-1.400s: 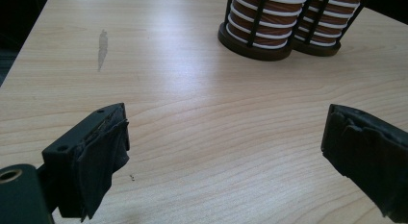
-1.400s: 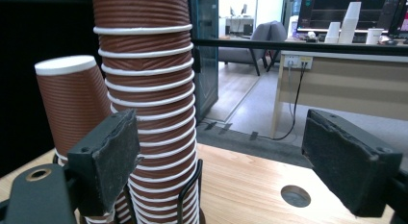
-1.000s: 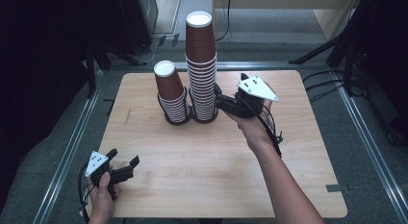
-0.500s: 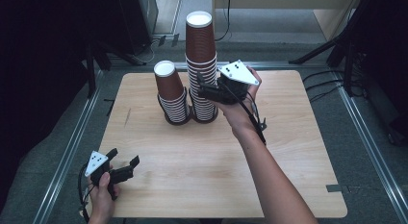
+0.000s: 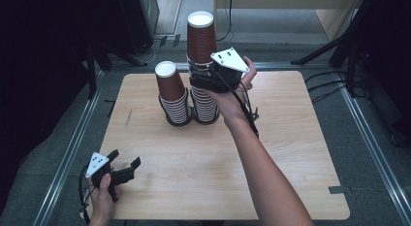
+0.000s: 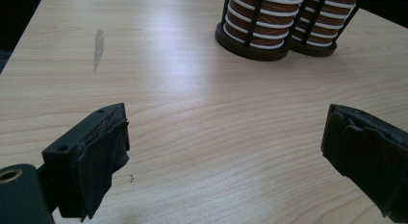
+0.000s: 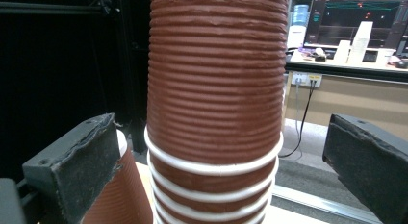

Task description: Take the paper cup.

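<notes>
Standing side by side, two cup stacks [image 5: 194, 80] are seen on one table [image 5: 291, 153], the taller straddled by the spread right gripper [image 5: 203, 75], while the left gripper [image 5: 127, 169] is held agape.

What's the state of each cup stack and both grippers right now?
Tall cup stack: upright in its holder, top cup between the right gripper's open jaws, not clamped.
Short cup stack: upright in its holder, untouched.
Right gripper: open around the tall stack's top cup.
Left gripper: open, holding nothing, low over the table.
</notes>
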{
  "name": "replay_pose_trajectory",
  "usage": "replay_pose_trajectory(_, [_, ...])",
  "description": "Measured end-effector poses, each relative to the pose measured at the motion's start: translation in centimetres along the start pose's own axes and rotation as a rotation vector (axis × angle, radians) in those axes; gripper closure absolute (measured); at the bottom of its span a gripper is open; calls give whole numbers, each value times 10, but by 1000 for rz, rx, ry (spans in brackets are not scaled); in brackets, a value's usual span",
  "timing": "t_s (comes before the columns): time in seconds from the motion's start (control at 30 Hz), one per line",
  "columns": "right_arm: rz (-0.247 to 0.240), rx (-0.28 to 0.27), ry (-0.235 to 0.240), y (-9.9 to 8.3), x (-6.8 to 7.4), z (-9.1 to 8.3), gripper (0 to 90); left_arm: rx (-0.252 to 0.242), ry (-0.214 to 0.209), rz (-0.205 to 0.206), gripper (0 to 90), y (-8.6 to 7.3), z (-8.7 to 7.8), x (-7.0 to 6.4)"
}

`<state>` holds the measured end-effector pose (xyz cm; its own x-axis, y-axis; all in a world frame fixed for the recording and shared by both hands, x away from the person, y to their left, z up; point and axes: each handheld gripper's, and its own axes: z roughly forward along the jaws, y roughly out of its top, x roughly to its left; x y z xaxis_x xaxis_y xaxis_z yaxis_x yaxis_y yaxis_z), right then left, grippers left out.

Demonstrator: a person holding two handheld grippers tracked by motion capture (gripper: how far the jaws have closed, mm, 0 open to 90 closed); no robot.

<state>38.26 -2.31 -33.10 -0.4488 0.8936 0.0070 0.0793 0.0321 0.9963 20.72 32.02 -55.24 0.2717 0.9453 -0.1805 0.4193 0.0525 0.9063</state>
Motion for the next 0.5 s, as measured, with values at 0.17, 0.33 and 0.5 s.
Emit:
replay_pose_trajectory(0.17, [7,-2,-12,3,3,9,0,-2,-2,-2,30,0,0,0])
replay_pose_trajectory(0.33, [17,14,-22,7,5,17,0,-4,-4,-2,30,0,0,0])
replay_pose_trajectory(0.5, [15,16,-44,11,7,25,0,-2,-3,0,30,0,0,0])
